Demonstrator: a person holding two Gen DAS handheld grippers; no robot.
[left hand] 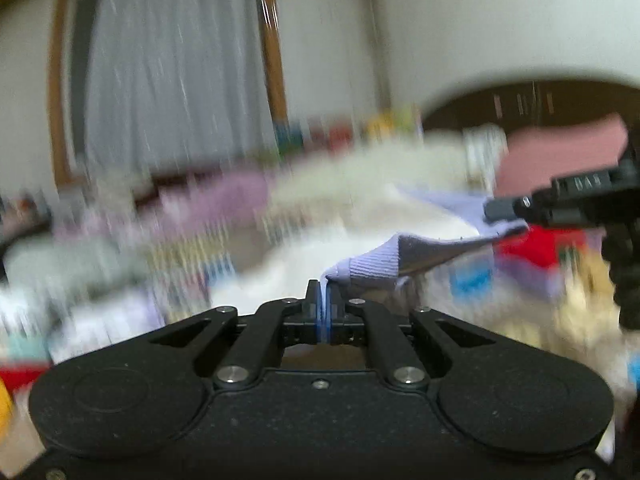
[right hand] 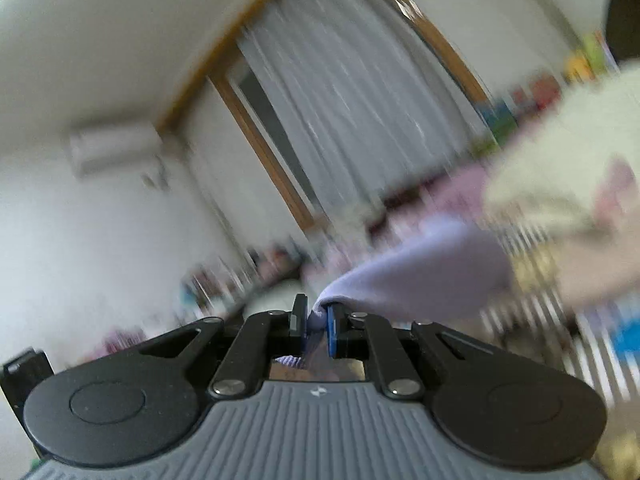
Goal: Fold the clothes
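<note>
Left tool (left hand: 325, 300) pressed together on the ribbed cuff of a lavender sock (left hand: 404, 254); right tool (right hand: 318, 320) pinching a bunched end of the same sock (right hand: 424, 276), cloth wedged between its blue pads. Sock held in the air between both, above the clutter.

Everything else placed against the sock:

Behind and above it, in both views: pale wall, then grey-white curtain (left hand: 176, 64) in a wooden frame (left hand: 272, 48). Seen level from the left wrist, steeply tilted from the right wrist (right hand: 340, 92).

Only from the right wrist, far left of the sock and high on the wall: white air conditioner (right hand: 116, 146).

Only from the left wrist, up and right of the sock: large white rounded shape (left hand: 500, 24), too blurred and close to identify; beneath it, a dark shelf recess.

Just behind the sock, in both views: cream fuzzy cloth (left hand: 380, 168), (right hand: 568, 152).

Left of the sock, pink cloth (left hand: 236, 196); right of it, red and blue patches, all smeared by motion blur.

Only from the left wrist: right tool (left hand: 496, 210) seen side-on, black, gripping the sock's far end at the right edge; dusty-pink cloth (left hand: 560, 152) just above it.

Only from the right wrist: striped fabric (right hand: 528, 304) under and right of the sock.
</note>
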